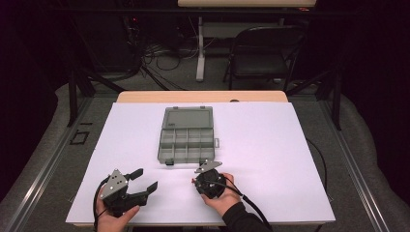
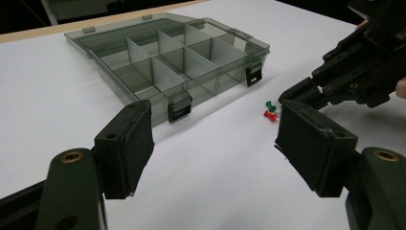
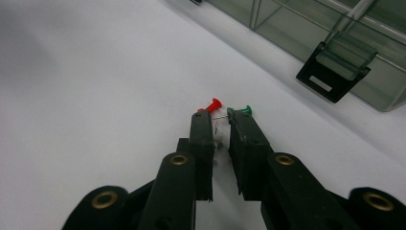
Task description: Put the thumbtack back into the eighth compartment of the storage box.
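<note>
Two push pins lie on the white sheet just in front of the organizer box: a red pin (image 3: 214, 104) and a green pin (image 3: 246, 110); the red pin (image 2: 270, 115) and the green pin (image 2: 270, 104) also appear in the left gripper view. My right gripper (image 3: 220, 115) is at them, jaws drawn close with a narrow gap. A thin needle crosses that gap and both heads poke out past the fingertips. In the high view the right gripper (image 1: 195, 181) points left, low on the sheet. My left gripper (image 2: 215, 115) stands wide open and empty, left gripper (image 1: 147, 179) at the near left.
A clear grey compartment box (image 1: 165, 145) lies open mid-table, its lid folded back and its black latches (image 3: 332, 72) facing me. White paper (image 1: 270, 159) covers the table. A dark folding chair (image 1: 263, 53) and a second table stand beyond.
</note>
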Tool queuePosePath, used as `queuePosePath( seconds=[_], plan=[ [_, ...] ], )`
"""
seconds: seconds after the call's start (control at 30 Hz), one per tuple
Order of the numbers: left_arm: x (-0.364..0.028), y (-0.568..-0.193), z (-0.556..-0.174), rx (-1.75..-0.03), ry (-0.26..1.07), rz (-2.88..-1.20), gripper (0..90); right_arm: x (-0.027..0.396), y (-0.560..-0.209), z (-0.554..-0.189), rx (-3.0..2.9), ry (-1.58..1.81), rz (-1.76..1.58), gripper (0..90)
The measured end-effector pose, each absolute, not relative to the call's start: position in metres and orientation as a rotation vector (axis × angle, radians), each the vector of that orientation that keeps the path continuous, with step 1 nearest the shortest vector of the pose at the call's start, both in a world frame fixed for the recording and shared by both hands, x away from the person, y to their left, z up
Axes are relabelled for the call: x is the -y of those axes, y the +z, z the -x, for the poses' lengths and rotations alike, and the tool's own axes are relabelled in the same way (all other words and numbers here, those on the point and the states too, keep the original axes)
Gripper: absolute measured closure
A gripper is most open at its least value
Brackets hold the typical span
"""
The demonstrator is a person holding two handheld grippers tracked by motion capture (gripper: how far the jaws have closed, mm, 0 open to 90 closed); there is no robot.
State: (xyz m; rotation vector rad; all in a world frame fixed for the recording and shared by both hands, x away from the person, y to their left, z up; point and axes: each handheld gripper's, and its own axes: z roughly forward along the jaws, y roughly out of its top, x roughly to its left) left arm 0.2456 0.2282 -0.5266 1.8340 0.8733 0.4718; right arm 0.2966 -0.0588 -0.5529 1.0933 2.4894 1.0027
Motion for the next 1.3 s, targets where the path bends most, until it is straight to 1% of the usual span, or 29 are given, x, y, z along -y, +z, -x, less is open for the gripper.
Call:
queuePosePath(
  seconds=[0.37,0.8,1.3],
  plan=[
    [-0.228,-0.527,-0.246,-0.872,0.473,-1.838,28.0,0.059,-0.556,-0.296,-2.480,0.996,-1.097,84.5],
    [-0.229,-0.527,-0.246,-0.876,0.476,-1.841,28.0,0.060,-0.556,-0.296,-2.482,1.000,-1.099,85.4],
    [-0.229,-0.527,-0.246,-0.876,0.479,-1.839,28.0,0.075,-0.530,-0.296,-2.500,1.083,-1.141,85.4]
  ],
)
